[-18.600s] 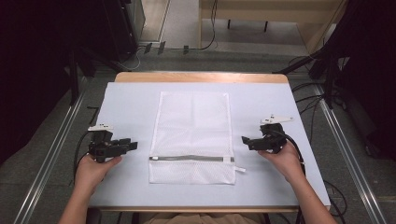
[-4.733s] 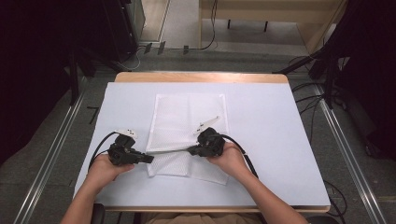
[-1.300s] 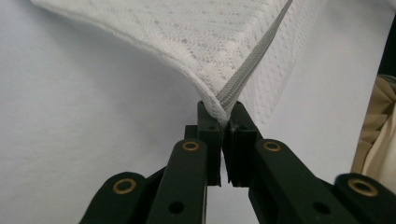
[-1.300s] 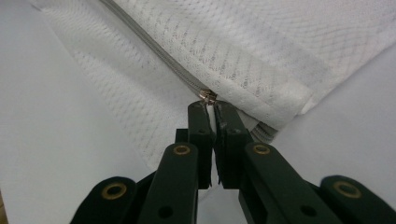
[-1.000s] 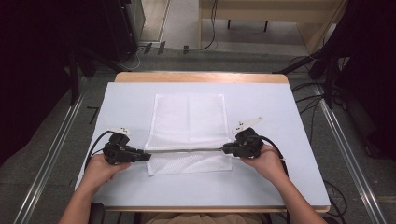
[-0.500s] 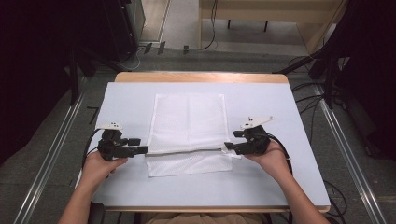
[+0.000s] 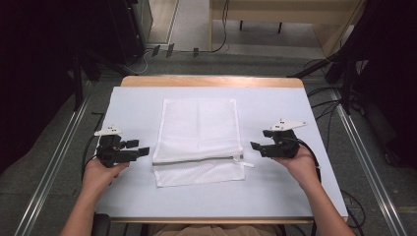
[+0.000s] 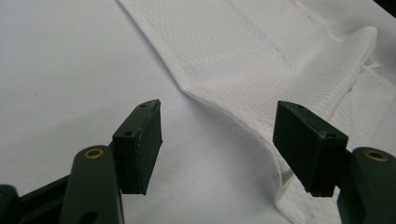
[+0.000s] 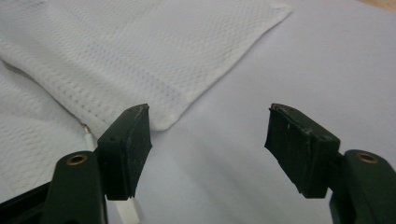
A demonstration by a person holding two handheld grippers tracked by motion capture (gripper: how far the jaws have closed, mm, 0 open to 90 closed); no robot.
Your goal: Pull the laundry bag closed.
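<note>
A dim room of dark equipment racks and trailing floor cables surrounds a wooden table (image 7: 211, 81) covered by a pale blue-white sheet (image 7: 275, 187). At the sheet's centre lies a white mesh laundry bag (image 7: 199, 132), flat and folded over on itself, its long axis running from the person's edge toward the far edge. The fold line lies crosswise, toward the near end, and along it shows a grey zipper (image 7: 196, 159); a narrower strip of the bag juts out below it toward the person. The mesh is fine and honeycomb-textured, with stitched hems along the edges. A small white pull tab (image 7: 247, 164) sticks out at the fold's right end, though its exact form is hard to make out.

The left gripper (image 7: 136, 149) sits on the sheet just left of the bag, held in the person's left hand (image 7: 98, 174), pointing toward the fold. Its jaws have just been opening and stand wide apart with nothing between them. The right gripper (image 7: 256, 147), in the right hand (image 7: 300, 162), sits just right of the bag, pointing back toward it. Its jaws have likewise just been opening and stand wide, gripping nothing; the bag's corner lies just beyond them.
</note>
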